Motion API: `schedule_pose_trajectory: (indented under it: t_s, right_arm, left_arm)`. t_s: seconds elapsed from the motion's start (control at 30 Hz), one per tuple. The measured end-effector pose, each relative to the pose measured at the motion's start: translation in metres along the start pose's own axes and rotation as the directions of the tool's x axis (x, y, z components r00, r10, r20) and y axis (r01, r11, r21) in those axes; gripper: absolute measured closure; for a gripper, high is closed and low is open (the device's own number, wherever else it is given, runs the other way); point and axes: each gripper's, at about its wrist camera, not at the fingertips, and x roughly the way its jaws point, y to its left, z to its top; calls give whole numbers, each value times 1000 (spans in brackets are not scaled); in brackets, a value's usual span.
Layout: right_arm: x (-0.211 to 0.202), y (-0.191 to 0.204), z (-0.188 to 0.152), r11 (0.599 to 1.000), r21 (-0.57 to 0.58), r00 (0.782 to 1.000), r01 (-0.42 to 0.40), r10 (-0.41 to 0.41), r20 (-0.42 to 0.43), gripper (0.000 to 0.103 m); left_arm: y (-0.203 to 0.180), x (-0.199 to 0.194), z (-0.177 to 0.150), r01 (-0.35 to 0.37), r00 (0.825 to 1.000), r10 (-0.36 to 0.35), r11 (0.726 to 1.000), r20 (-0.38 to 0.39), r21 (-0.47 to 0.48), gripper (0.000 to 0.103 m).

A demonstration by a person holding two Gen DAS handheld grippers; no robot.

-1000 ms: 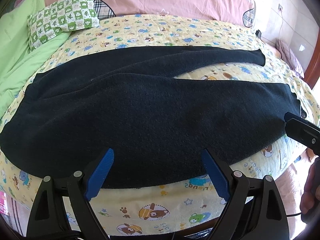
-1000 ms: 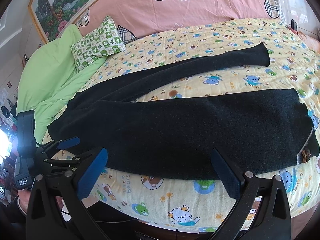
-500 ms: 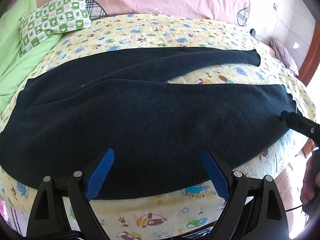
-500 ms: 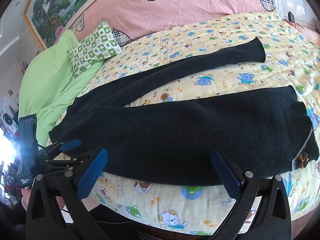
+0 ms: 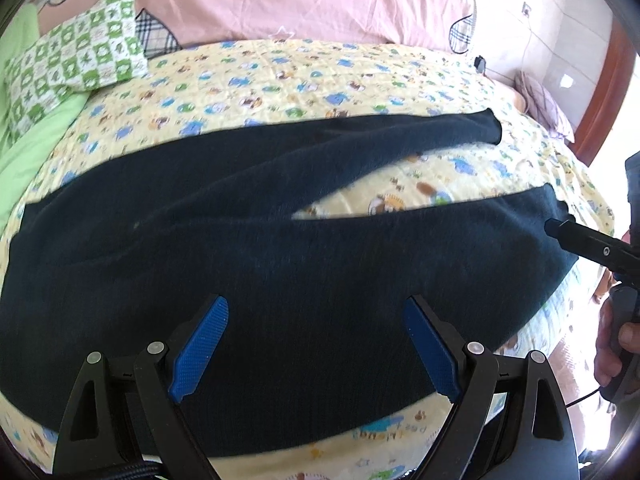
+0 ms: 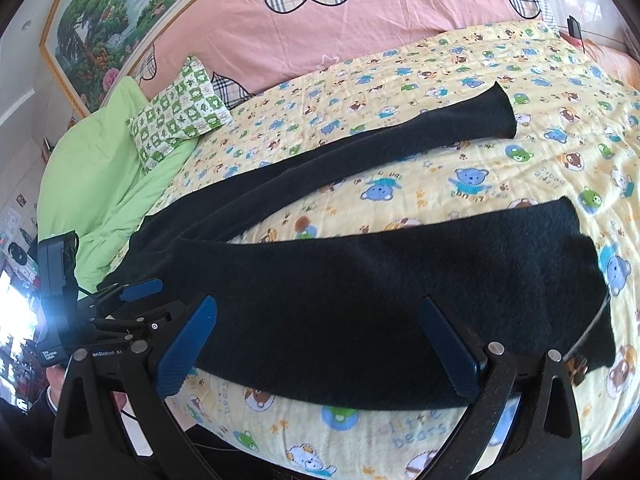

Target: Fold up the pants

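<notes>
Pants (image 5: 280, 264) flat under both open jaws.

The pants (image 5: 280, 248) are plain black, with no print on them, and they lie on a pale yellow quilt (image 6: 460, 184) printed with small cartoon bears in blue, green and brown. Behind it, the pink sheet (image 6: 360, 12) carries plaid hearts in black, white and tan, the small pillow (image 6: 180, 116) is checked green and white, and the blanket (image 6: 100, 184) is plain light green. Both the left gripper (image 5: 316, 352) and the right gripper (image 6: 320, 352) are black with blue textured pads (image 5: 200, 348).
</notes>
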Motion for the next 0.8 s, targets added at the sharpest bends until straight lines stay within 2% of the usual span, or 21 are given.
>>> schedule_pose_trajectory:
  t_s: [0.23, 0.43, 0.57, 0.63, 0.73, 0.8]
  right_arm:
    - [-3, -15, 24, 1000, -1, 1000, 0, 0, 20, 2]
    - [-3, -35, 62, 1000, -8, 999, 27, -27, 31, 2]
    - [-1, -51, 89, 999, -8, 998, 48, -47, 33, 3]
    - [1, -62, 103, 999, 10, 999, 46, -46, 27, 5]
    - [5, -78, 120, 999, 32, 999, 43, -43, 11, 16]
    - [9, -89, 130, 997, 48, 998, 55, -55, -2, 18]
  left_arm:
    - [4, 5, 38, 84, 996, -84, 995, -1, 49, 13]
    - [6, 18, 75, 108, 994, -107, 989, -9, 103, 13]
    - [11, 34, 100, 168, 986, -164, 979, -42, 119, 13]
    - [11, 45, 112, 180, 983, -173, 974, -61, 136, 13]
    - [7, 62, 127, 202, 978, -189, 966, -90, 163, 13]
    - [7, 74, 136, 216, 973, -199, 961, -112, 170, 14]
